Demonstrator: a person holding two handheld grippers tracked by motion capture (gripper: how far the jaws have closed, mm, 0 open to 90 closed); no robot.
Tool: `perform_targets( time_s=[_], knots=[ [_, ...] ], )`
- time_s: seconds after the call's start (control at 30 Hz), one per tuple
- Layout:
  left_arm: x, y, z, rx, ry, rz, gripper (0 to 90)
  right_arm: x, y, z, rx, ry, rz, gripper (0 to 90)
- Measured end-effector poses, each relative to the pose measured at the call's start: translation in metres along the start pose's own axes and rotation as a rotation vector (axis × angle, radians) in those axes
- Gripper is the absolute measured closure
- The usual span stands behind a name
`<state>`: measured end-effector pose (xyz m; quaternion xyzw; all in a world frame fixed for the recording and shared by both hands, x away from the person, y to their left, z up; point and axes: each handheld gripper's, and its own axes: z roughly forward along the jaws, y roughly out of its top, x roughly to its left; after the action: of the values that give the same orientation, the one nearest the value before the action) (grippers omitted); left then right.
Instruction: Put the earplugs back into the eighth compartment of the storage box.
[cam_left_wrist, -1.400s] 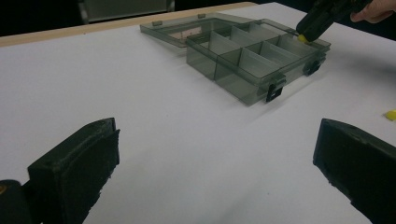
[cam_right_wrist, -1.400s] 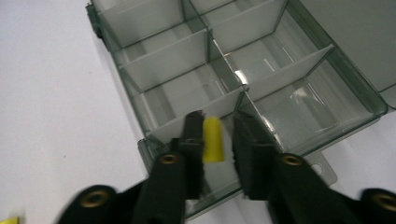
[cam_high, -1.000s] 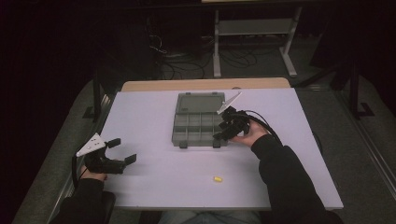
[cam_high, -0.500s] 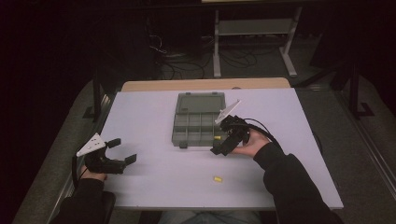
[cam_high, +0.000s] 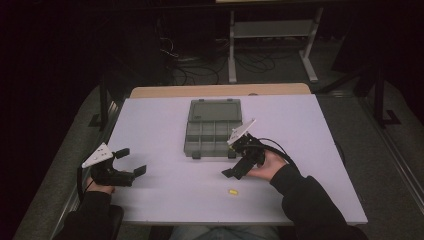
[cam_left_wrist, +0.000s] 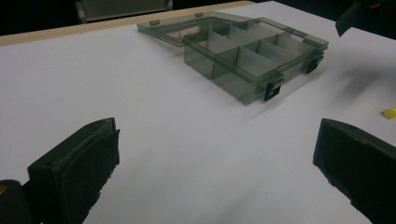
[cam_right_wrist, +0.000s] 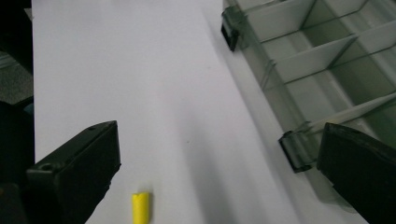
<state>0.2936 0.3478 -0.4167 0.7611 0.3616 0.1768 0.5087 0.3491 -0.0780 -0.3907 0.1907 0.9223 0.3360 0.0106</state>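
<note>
Small yellow cylinder-like piece (cam_high: 232, 191) lying loose on the white worktop (cam_high: 150, 125), near its front edge.

Left gripper (cam_high: 131, 161) rests spread and empty at the worktop's left. The piece, short, bright, stubby, lies just ahead of the right gripper (cam_high: 235, 165), apart from the smoky clear plastic compartment box (cam_high: 214, 129), lid open. The right gripper's jaws have just been opening and now stand wide with nothing between them; since a second ago it has drawn from the box toward the piece, likely to pick it up.
</note>
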Motion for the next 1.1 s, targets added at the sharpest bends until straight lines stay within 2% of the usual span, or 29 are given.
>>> perform_targets(
  time_s=[0.3, 0.6, 0.97, 1.1],
  knots=[
    [0.000, 0.001, -0.001, -0.009, 0.008, 0.005, 0.0, 0.014, -0.006, 0.012, 0.028, 0.023, -0.037, 0.0],
    [0.000, 0.001, -0.001, -0.009, 0.011, 0.007, 0.0, 0.023, -0.012, 0.017, 0.060, 0.033, -0.056, 0.0],
    [-0.001, 0.000, -0.001, -0.001, 0.004, 0.011, 0.0, 0.034, -0.022, 0.026, 0.123, 0.039, -0.077, 0.1],
    [-0.001, 0.000, -0.001, -0.001, 0.005, 0.010, 0.0, 0.038, -0.026, 0.027, 0.135, 0.060, -0.090, 6.9]
  ],
)
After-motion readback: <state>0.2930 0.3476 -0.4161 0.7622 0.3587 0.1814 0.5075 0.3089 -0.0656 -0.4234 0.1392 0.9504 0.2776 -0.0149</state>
